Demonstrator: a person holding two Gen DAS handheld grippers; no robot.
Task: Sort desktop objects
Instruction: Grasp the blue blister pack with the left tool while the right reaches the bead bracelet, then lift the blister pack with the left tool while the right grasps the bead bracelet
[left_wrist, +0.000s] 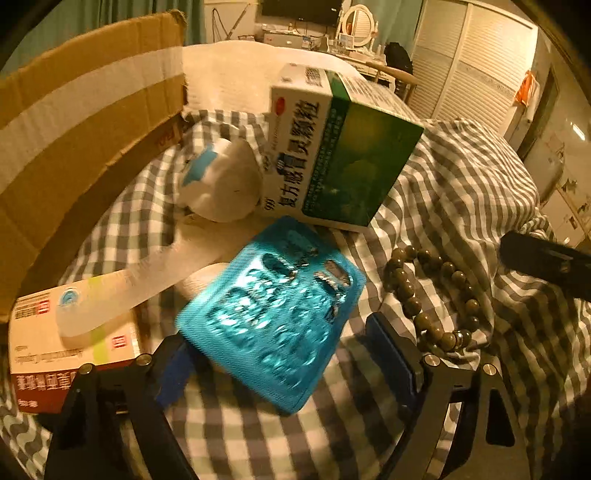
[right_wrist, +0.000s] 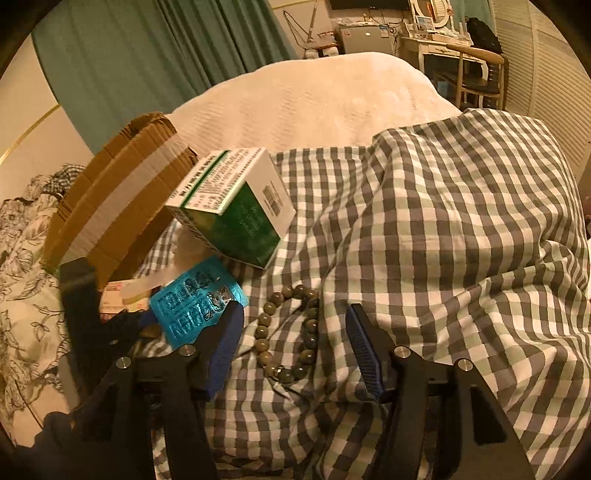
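A blue foil pill blister pack (left_wrist: 273, 314) lies tilted on the checked cloth, between the wide-open fingers of my left gripper (left_wrist: 288, 354); I cannot tell if the fingers touch it. It also shows in the right wrist view (right_wrist: 195, 306). A brown bead bracelet (left_wrist: 432, 295) lies just right of it. My right gripper (right_wrist: 291, 350) is open with the bracelet (right_wrist: 291, 332) between its fingers, not gripped. A green and white medicine box (left_wrist: 332, 147) leans behind, also seen from the right (right_wrist: 236, 210). A white bottle with a blue patch (left_wrist: 218, 181) lies beside it.
A cardboard box (left_wrist: 74, 122) stands open at the left. A red and white medicine box (left_wrist: 62, 350) lies at its foot with a white plastic piece (left_wrist: 85, 314) on it. A white blanket (right_wrist: 314, 99) covers the bed behind. The right gripper's black body (left_wrist: 546, 258) shows at right.
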